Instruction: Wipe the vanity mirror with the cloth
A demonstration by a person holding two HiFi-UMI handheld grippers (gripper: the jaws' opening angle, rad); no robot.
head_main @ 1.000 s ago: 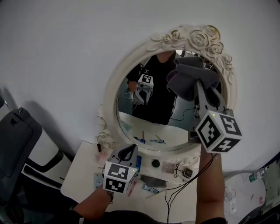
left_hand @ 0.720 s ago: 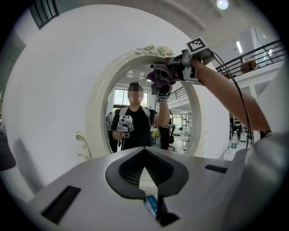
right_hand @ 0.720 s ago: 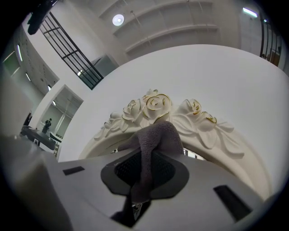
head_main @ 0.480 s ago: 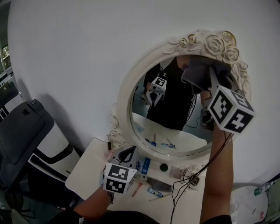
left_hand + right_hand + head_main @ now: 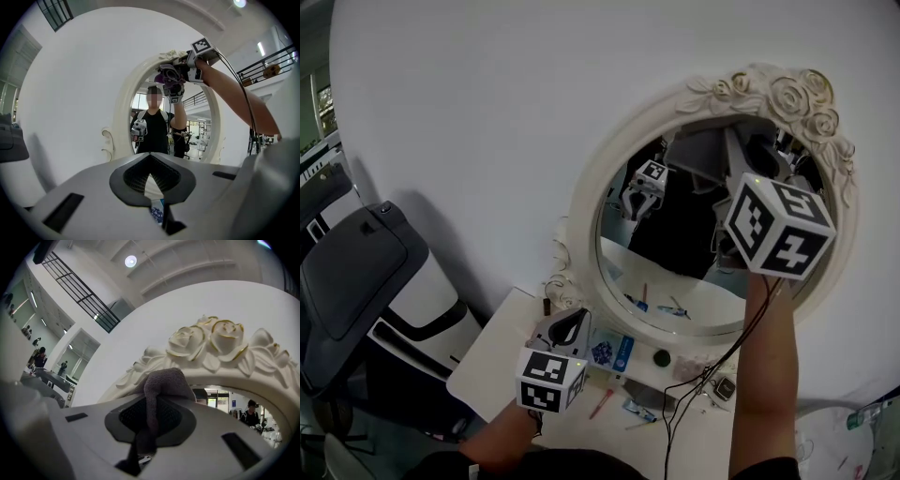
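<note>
The oval vanity mirror (image 5: 675,272) hangs in a white frame (image 5: 591,202) topped with carved roses (image 5: 220,341). My right gripper (image 5: 733,159) is raised to the upper part of the glass, shut on a bunched grey cloth (image 5: 694,157). That cloth (image 5: 161,385) rises between the jaws right under the roses. In the left gripper view the cloth (image 5: 169,77) sits at the mirror's top. My left gripper (image 5: 569,328) is low, over the white table (image 5: 492,356), its jaws (image 5: 151,164) closed with nothing in them.
Small items lie on the table below the mirror: a blue packet (image 5: 614,352), a watch (image 5: 727,387) and a black cable (image 5: 675,417). A dark chair (image 5: 356,272) stands at the left. A plain white wall is behind the mirror.
The right gripper has carried the cloth leftward along the upper glass, away from the roses. The head view has shifted, so the mirror sits further right. The left gripper has stayed low.
</note>
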